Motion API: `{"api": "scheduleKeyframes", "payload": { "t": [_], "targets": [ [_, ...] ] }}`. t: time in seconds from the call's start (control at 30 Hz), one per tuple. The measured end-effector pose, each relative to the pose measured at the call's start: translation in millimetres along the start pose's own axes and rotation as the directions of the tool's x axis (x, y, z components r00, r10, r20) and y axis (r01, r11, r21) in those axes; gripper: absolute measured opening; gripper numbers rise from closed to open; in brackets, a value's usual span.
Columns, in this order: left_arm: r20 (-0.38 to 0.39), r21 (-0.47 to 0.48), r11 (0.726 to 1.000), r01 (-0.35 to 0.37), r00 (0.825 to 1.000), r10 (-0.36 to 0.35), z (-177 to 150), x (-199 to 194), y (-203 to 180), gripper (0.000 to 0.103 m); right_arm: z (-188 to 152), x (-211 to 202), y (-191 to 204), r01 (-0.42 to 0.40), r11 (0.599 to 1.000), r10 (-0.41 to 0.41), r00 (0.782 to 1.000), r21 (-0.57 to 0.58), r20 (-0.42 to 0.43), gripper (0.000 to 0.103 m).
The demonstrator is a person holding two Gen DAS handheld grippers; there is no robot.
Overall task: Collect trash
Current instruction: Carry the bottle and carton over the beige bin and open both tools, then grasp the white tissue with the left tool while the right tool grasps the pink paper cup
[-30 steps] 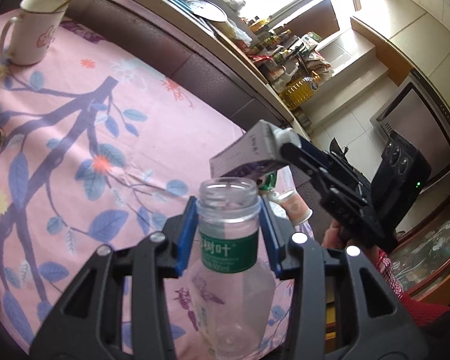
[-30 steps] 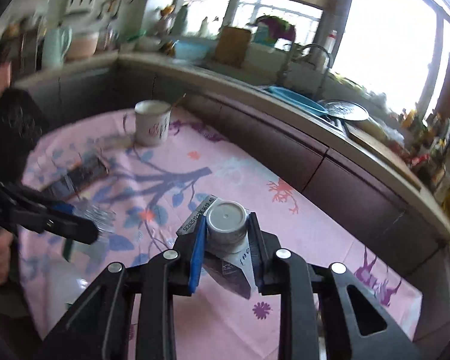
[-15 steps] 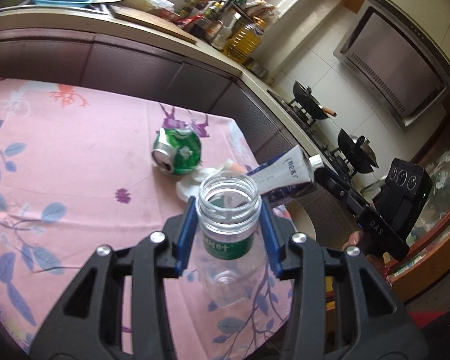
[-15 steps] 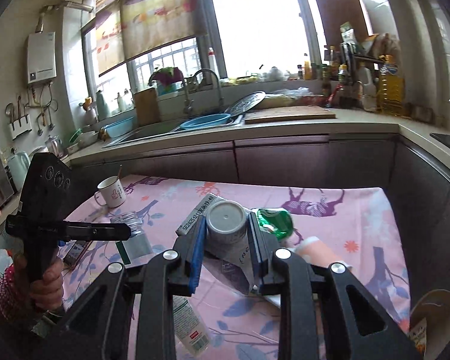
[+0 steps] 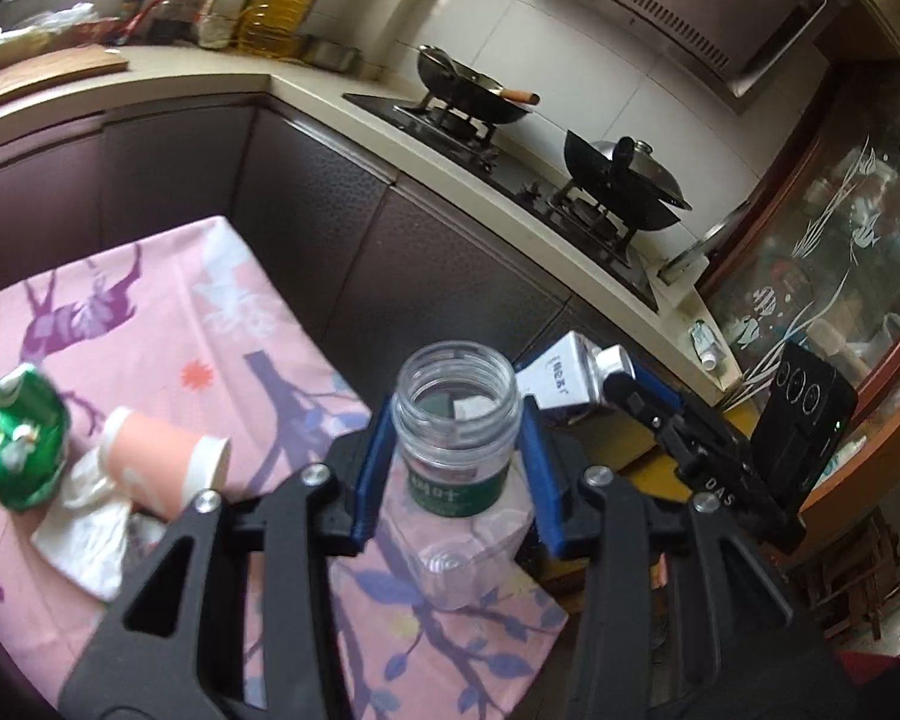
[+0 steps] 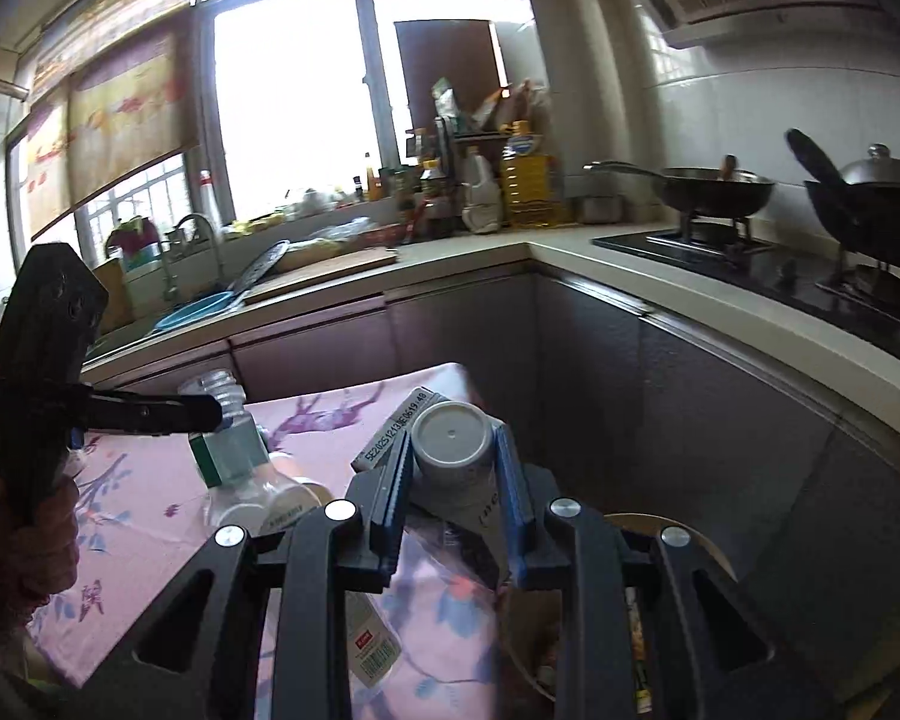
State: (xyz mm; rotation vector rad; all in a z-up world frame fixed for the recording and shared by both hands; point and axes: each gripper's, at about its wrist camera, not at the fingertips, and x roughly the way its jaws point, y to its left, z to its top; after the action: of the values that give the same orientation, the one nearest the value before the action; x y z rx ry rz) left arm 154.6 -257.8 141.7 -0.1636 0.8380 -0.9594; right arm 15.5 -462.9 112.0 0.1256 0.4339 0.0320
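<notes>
My left gripper [image 5: 456,456] is shut on the neck of an open clear plastic bottle [image 5: 456,420] with a green label, held above the table's right corner. My right gripper [image 6: 453,474] is shut on a white tube [image 6: 450,444] with a round cap; in the left wrist view the tube [image 5: 561,381] hangs just right of the bottle, past the table edge. The bottle [image 6: 234,450] and left gripper [image 6: 150,411] show at left in the right wrist view. A crushed green can [image 5: 21,438], a pink paper cup [image 5: 162,465] and a white tissue [image 5: 84,531] lie on the pink tablecloth [image 5: 168,324].
A round bin rim [image 6: 699,546] sits on the floor below the right gripper, beside the table corner. Dark cabinets and a counter with a stove and woks [image 5: 474,93] run behind. A glass cabinet [image 5: 840,276] stands at right.
Both grippers have swung right with their loads, from over the middle of the table to its right corner near the stove. The mug has left view; the can and cup now lie at left.
</notes>
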Motion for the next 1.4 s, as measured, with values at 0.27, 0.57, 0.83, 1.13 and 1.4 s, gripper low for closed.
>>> {"api": "scheduleKeyframes", "payload": {
  "t": [0.27,0.57,0.83,1.13,1.4],
  "targets": [
    [-0.048,0.041,0.999,0.010,0.999,-0.008,31,111,-43,0.040,-42,15,-81,0.096,0.987,-0.085,0.992,0.127,-0.090,0.024],
    [-0.144,-0.013,0.996,-0.086,0.986,0.084,-9,141,-24,0.067,-63,10,-107,0.056,0.952,-0.043,0.998,0.301,-0.050,0.049],
    [-0.105,0.060,0.997,-0.049,0.993,0.055,-58,81,-26,0.067,-59,12,-71,-0.043,0.962,0.055,0.998,0.269,-0.037,0.053],
    [-0.137,-0.003,0.996,-0.089,0.987,0.087,-133,-7,40,0.067,-61,56,4,-0.187,0.956,0.226,0.961,0.226,-0.158,0.053],
    [-0.062,-0.257,0.947,-0.190,0.982,0.180,-182,-90,131,0.067,-68,131,89,-0.349,0.856,0.465,0.843,0.382,-0.272,0.053]
  ]
}}
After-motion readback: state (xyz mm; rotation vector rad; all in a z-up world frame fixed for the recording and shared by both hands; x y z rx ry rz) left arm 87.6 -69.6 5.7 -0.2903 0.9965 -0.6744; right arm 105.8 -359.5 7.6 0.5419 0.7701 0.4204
